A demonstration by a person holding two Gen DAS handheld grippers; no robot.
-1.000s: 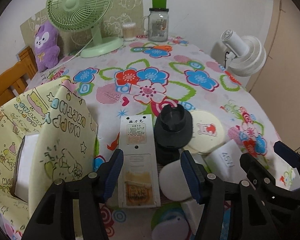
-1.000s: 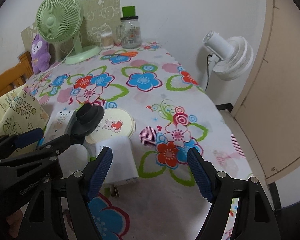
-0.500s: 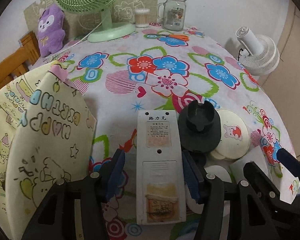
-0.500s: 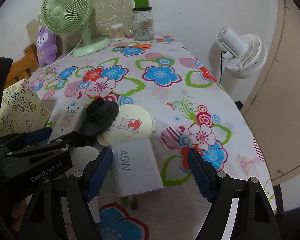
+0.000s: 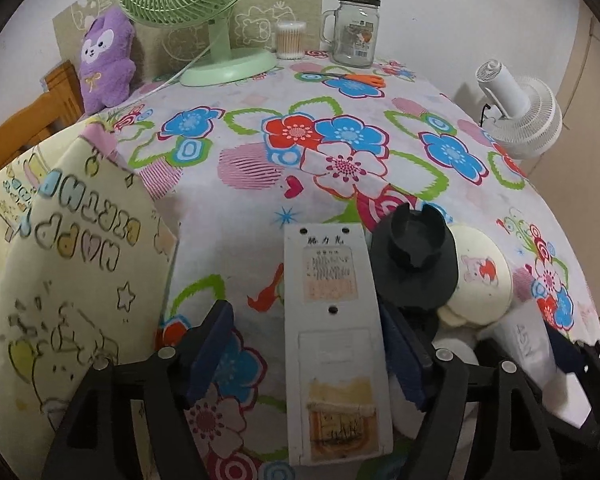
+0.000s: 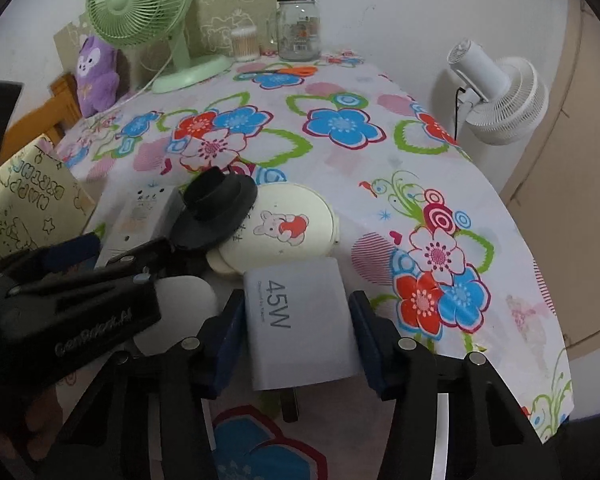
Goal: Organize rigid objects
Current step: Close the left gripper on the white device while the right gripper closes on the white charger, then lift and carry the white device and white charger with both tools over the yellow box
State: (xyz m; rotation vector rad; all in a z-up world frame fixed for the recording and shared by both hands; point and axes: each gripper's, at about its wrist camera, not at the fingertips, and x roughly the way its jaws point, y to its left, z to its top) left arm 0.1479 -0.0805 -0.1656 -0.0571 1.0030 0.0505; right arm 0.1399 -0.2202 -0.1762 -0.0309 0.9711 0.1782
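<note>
Far left of the black cap [image 5: 414, 264] stands the bag [image 5: 60, 280], its mouth slumped; a thing carried there could catch its soft wall and fold it shut. The box [image 5: 332, 320] lies flat on the cloth just left of the cap, whose rim seems to lean on the box's right edge. The left gripper [image 5: 302, 312] straddles the box with its jaws opening: the left pad stands well clear of the box and the right pad sits against its edge, so nothing is gripped. If the jaws close from this lopsided stance, the box would probably slide sideways before it is pinched, and lifting it could tip the cap onto the disc [image 6: 284, 228] that lies just right of it. The white round thing [image 6: 184, 300] below the cap is crowded by both tools, so either arm could knock it. Right of the cap and below the disc lies the charger [image 6: 300, 320], its prongs toward the camera. The right gripper [image 6: 296, 304] is closing on it, and the pads seem to meet its smooth sides. Held so near its rear end, it could swivel or slip out. The table edge runs further right, so a dropped charger might go over it.
</note>
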